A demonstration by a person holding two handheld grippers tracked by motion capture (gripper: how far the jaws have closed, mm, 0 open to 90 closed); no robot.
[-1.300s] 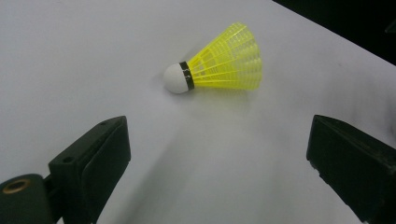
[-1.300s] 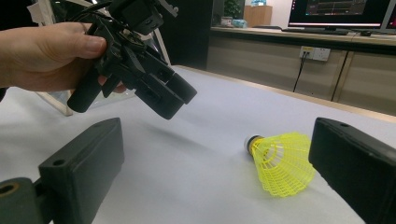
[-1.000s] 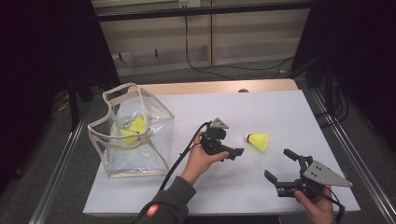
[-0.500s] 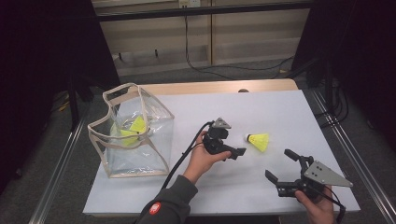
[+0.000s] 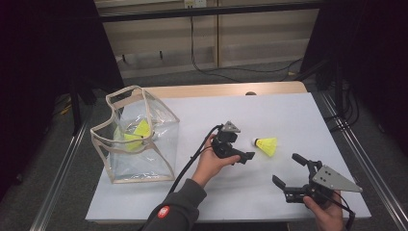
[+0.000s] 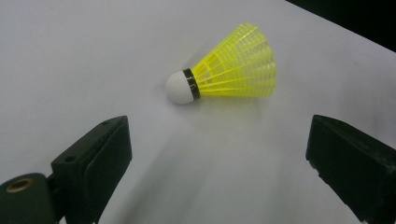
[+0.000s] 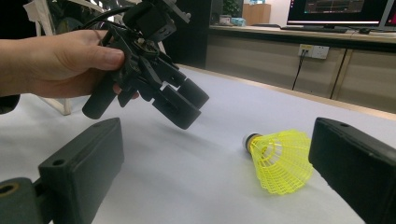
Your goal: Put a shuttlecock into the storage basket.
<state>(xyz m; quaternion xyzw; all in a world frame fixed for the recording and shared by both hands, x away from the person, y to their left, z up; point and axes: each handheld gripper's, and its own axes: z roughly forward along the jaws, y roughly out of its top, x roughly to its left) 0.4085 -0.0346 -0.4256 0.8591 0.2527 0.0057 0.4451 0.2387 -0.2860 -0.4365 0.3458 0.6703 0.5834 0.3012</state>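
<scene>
A yellow shuttlecock (image 5: pixel 267 146) with a white cork lies on its side on the white table (image 5: pixel 288 115). My left gripper (image 5: pixel 244 154) hovers just left of it, open and empty. In the left gripper view the shuttlecock (image 6: pixel 229 70) lies ahead of the wide-spread jaws of my left gripper (image 6: pixel 219 140), cork towards the left jaw. My right gripper (image 5: pixel 286 169) is open near the front right edge, pointing at the shuttlecock (image 7: pixel 280 158). The right gripper view has my right gripper (image 7: pixel 215 158) empty, with the left gripper (image 7: pixel 180 105) angled down beyond it.
A clear plastic bag (image 5: pixel 159 144) with beige trim stands open at the table's left and holds yellow shuttlecocks (image 5: pixel 134 134). A black cable (image 5: pixel 192 159) trails from the left gripper along the forearm. Metal rails (image 5: pixel 356 149) run along both table sides.
</scene>
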